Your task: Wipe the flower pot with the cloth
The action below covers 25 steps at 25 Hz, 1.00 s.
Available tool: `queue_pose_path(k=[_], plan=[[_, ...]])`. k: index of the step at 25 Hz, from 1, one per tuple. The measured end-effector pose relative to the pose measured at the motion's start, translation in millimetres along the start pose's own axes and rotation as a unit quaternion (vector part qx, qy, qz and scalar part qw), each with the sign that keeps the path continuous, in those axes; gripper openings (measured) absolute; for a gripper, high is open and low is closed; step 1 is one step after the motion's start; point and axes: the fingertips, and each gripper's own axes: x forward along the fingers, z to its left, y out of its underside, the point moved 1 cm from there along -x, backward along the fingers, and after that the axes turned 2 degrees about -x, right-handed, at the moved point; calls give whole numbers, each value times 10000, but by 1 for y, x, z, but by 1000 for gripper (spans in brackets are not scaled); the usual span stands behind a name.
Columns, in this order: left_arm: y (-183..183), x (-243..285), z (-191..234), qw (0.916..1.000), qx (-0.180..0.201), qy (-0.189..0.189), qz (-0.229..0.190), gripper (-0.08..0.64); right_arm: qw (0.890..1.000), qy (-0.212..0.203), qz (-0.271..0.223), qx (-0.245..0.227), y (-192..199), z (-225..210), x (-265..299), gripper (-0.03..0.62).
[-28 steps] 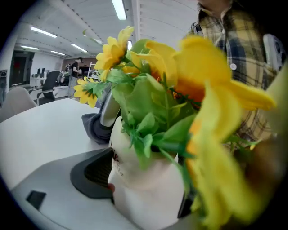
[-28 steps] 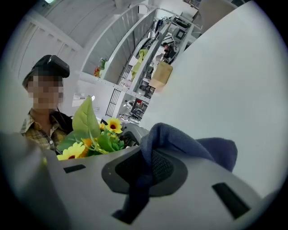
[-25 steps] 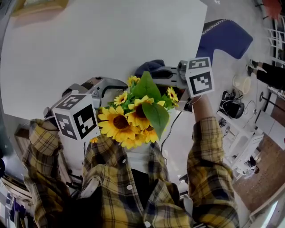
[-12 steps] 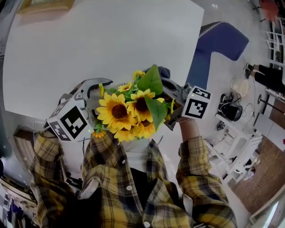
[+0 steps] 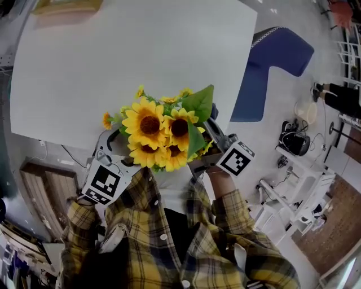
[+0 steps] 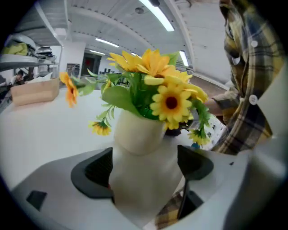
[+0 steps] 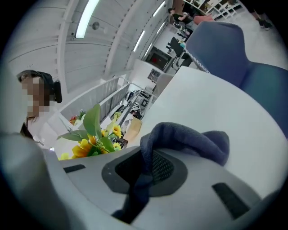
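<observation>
A white flower pot [image 6: 140,152] full of artificial sunflowers [image 6: 158,87] sits between the jaws of my left gripper [image 6: 144,167], which is shut on the pot's body. In the head view the sunflowers [image 5: 161,132] hide the pot from above; the left gripper's marker cube [image 5: 104,183] shows below them on the left. My right gripper [image 7: 145,173] is shut on a dark blue cloth [image 7: 182,138], bunched over its jaws. Its marker cube [image 5: 234,160] sits just right of the flowers, and the sunflowers [image 7: 92,143] appear at its left. Whether the cloth touches the pot is hidden.
A large white table [image 5: 113,62] spreads out beyond the flowers, with a tan box [image 5: 67,5] at its far edge. A blue chair [image 5: 271,62] stands to the right of the table. Cables and gear lie on the floor at right [image 5: 293,138].
Both grippers have drawn back toward the person's body. The right gripper with the cloth came down from the upper right to close beside the flowers. The bouquet shifted slightly left.
</observation>
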Motion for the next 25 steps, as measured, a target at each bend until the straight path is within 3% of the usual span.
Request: queue_pose_path(k=[3,6,8,11,16,20,25], plan=[[-12,8,-7,9950,-735,-501,-443,449,9996,177,-192,77,9,1,-8,17],[-28,20,-8,9799,-1686,-617,-868,449,9996,202,-135,122,16,0,-11,17],[-35,18,-3,9721,-1980,-721,-1030,451,9998,179,-12,104,22,4,-11,17],[-36,3,2,9705,-1869,-967,-1179,451,9996,55,282,41,41,18,-13,17],[-40,0,4,9742,-1709,-906,-1164,452,9990,-104,419,106,45,23,-13,17],[-42,0,15,9805,-1469,-687,-1113,451,9960,-371,809,-53,44,23,-3,17],[-41,-1,24,9916,-957,-192,-845,451,9799,-1035,1692,-192,50,24,3,17]])
